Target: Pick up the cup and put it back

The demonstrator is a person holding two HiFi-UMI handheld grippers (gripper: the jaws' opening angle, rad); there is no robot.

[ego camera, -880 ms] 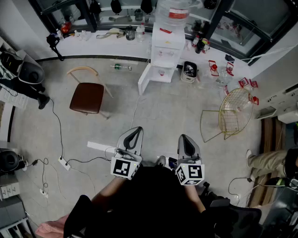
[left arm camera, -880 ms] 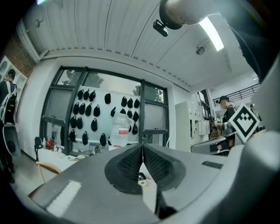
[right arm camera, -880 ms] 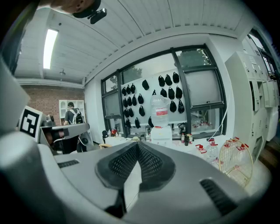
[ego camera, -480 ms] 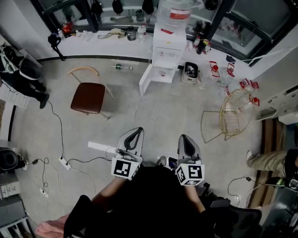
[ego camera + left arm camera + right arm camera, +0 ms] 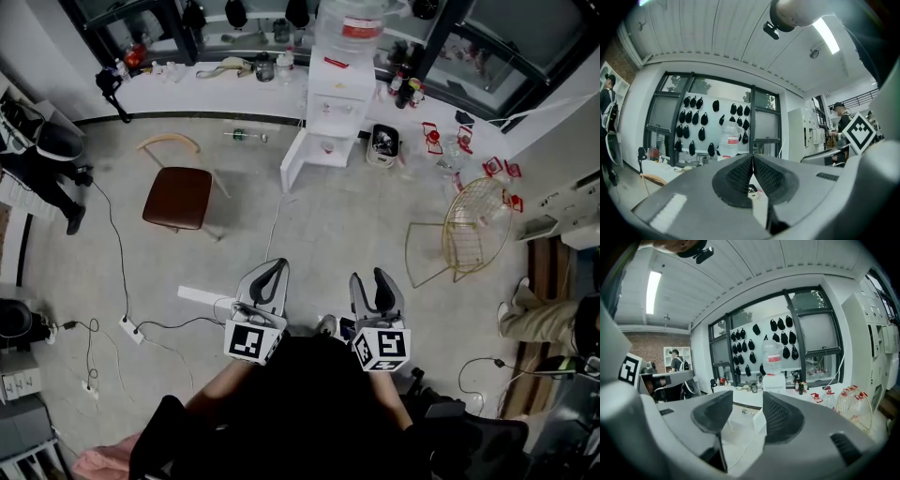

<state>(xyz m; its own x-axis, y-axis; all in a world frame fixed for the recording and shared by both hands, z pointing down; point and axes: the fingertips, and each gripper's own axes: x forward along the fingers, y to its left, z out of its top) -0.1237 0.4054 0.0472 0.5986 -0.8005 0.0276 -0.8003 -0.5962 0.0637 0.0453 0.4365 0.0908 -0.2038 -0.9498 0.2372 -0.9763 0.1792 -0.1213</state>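
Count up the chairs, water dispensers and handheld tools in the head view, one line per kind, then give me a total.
chairs: 2 (brown-seated chair, gold wire chair)
water dispenser: 1
tools: 2 (left tool, right tool)
total: 5

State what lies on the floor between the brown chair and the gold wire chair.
Mostly bare grey floor, crossed by a thin white cable, as the head view shows.
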